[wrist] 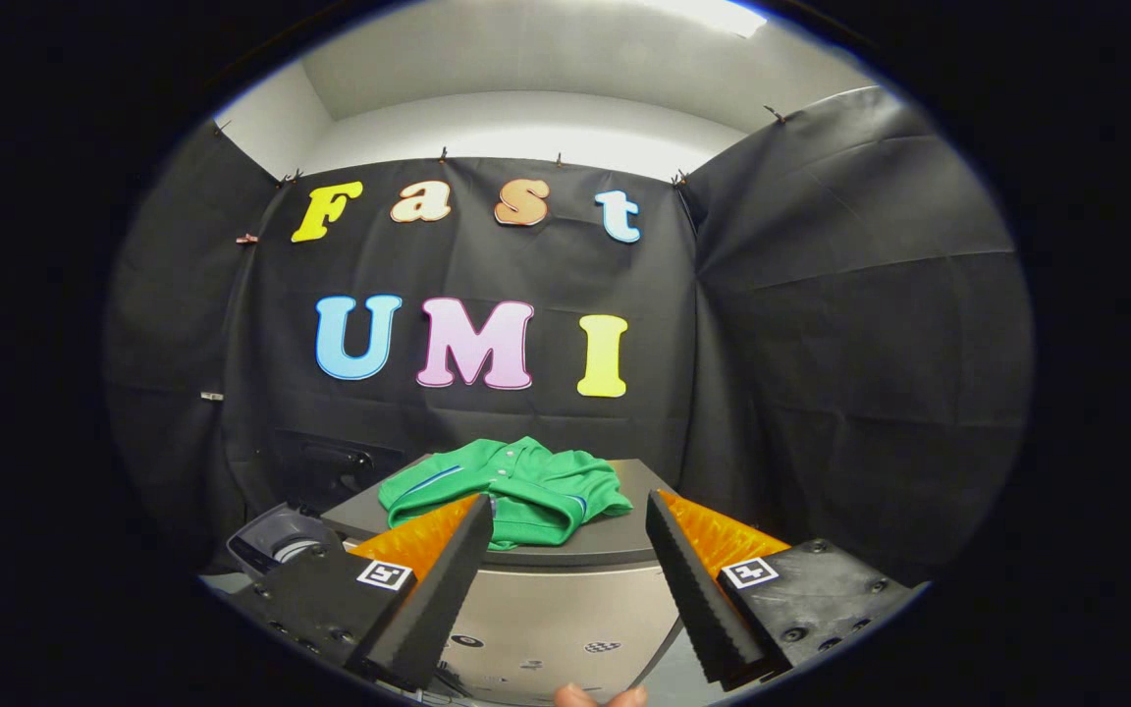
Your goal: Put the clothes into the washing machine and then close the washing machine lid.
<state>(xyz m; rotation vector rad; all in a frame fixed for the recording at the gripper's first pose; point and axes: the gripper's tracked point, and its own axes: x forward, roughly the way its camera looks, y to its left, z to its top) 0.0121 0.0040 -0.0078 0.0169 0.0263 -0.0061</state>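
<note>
Gripper view: two-finger gripper (565, 516) w/ fingers spread wide apart, nothing between them, holding nothing. Each finger (428, 599) carries a small square black-and-white marker tag (385, 574) on its base; second tag (748, 571) on the other finger. Pattern only, no readable text.

Crumpled green polo-type shirt w/ thin blue trim and small buttons (516, 486) lies just ahead of the fingertips, roughly centred between them, slightly nearer the left tip, which overlaps its edge in view; can't tell if touching. Shirt rests on the dark grey flat top surface (624, 540) of a silver-grey boxy washing machine (565, 619). Can't tell whether that top is the lid itself or which way it opens.

Machine front panel sits below and between the fingers; a few small dark marks/stickers (602, 646) on it, too small and blurred to read. No brand legible.

To the left of the machine, beyond the left finger: a grey rounded plastic container or tub-like object w/ dark inside (276, 540), partly hidden; contents unclear.

Behind everything: black cloth booth wall (821, 344), pinned w/ small clips along the top. White wall and ceiling above it, bright light strip (713, 15) at top.

Fingertips of a person's hand (600, 696) peek in low between the gripper fingers.
</note>
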